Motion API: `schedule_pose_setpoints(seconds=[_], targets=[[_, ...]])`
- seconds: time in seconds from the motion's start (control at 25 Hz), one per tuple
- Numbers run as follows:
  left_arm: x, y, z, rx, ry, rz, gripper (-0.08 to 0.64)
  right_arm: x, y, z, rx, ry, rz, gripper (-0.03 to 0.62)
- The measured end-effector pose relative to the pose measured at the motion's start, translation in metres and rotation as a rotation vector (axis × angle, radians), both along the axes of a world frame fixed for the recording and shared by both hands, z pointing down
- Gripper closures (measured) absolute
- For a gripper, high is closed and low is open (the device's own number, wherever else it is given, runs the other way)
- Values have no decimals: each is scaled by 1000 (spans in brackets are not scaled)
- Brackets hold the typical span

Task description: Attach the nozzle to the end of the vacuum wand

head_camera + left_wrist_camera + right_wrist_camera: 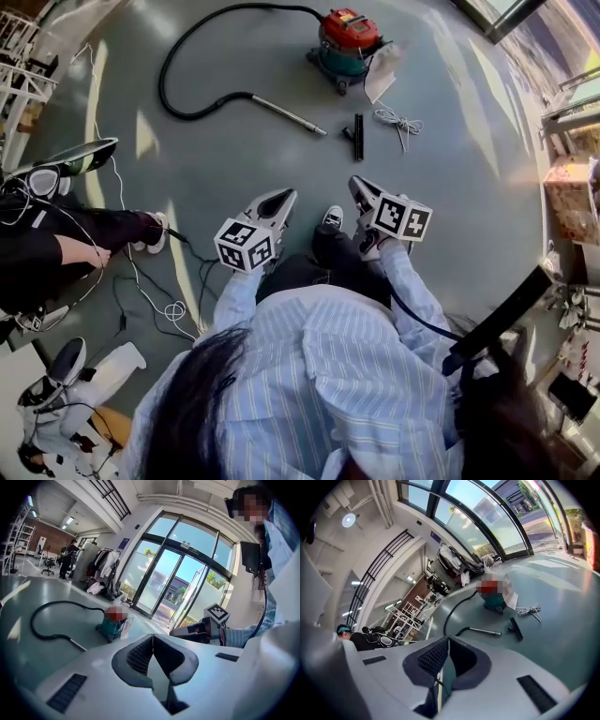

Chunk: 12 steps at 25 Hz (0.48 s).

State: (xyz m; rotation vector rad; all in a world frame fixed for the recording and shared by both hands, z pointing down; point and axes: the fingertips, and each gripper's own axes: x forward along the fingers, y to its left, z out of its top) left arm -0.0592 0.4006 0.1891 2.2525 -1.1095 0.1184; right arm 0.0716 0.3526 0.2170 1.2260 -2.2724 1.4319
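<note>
- left gripper (280, 197) and right gripper (360, 186) are both sitting shut, empty
- nozzle (357, 137), upper middle, is looking light and rigid, so I'm guessing grab its neck
- wand (288, 114) beside it is looking stiff, slick

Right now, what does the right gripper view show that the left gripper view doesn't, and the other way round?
Only the right gripper view shows the black nozzle lying on the floor just off the wand's tip, and the coiled white cord beyond it. Only the left gripper view shows the right gripper with its marker cube, and the glass doors. Both show the vacuum canister, its black hose and the metal wand on the floor, and each looks over its own shut, empty jaws.
</note>
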Motion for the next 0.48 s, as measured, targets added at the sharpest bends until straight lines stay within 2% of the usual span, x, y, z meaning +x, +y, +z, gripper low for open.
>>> schedule_pose_setpoints(seconds=[0.2, 0.36, 0.48], targets=[[-6, -54, 0, -24, -24, -39, 555, -4, -63, 7, -15, -3, -23, 577], [-1, -90, 11, -61, -60, -4, 555, -1, -82, 19, -60, 9, -35, 577], [4, -125, 18, -73, -57, 33, 555, 7, -101, 31, -87, 25, -14, 577]])
